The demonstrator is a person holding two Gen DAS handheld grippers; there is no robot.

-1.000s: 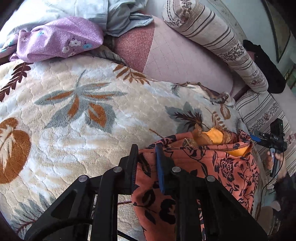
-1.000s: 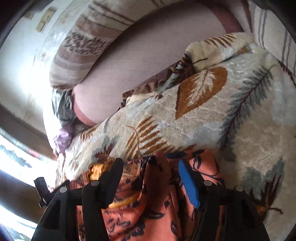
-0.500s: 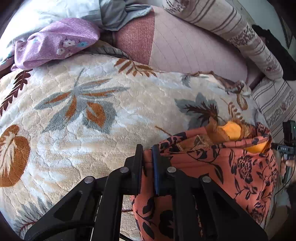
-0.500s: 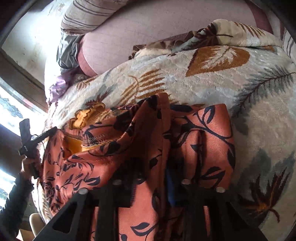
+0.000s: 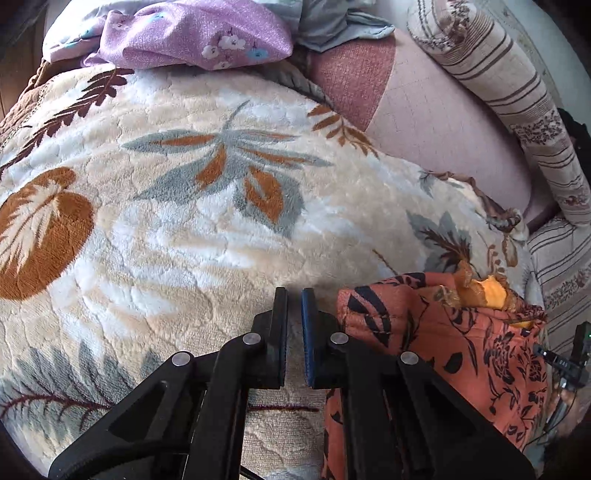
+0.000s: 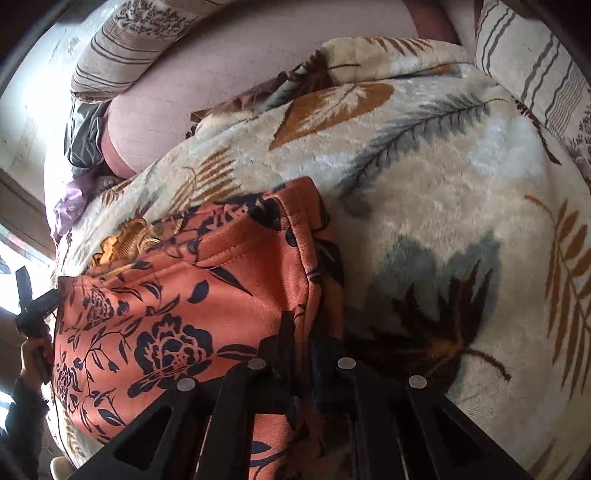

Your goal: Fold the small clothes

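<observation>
– What colours am I seeing on the garment (image 5: 476,343)?

– From my feed it's orange-red with black flowers and leaves, plus a yellow-orange lining.

– And the blanket (image 5: 177,229)?

– Cream plush, patterned with rust-brown and grey leaves. Behind it I see a lilac cloth (image 5: 195,33) with small white and blue blossoms, a pink sheet (image 5: 436,122), and a beige bolster (image 5: 509,85) with brown stripes.

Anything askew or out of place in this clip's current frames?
Yes: the orange floral garment lies bunched, its yellow lining spilling out the top. The right gripper pinches its edge; the left gripper sits beside it with nothing between its nearly closed fingers.
</observation>
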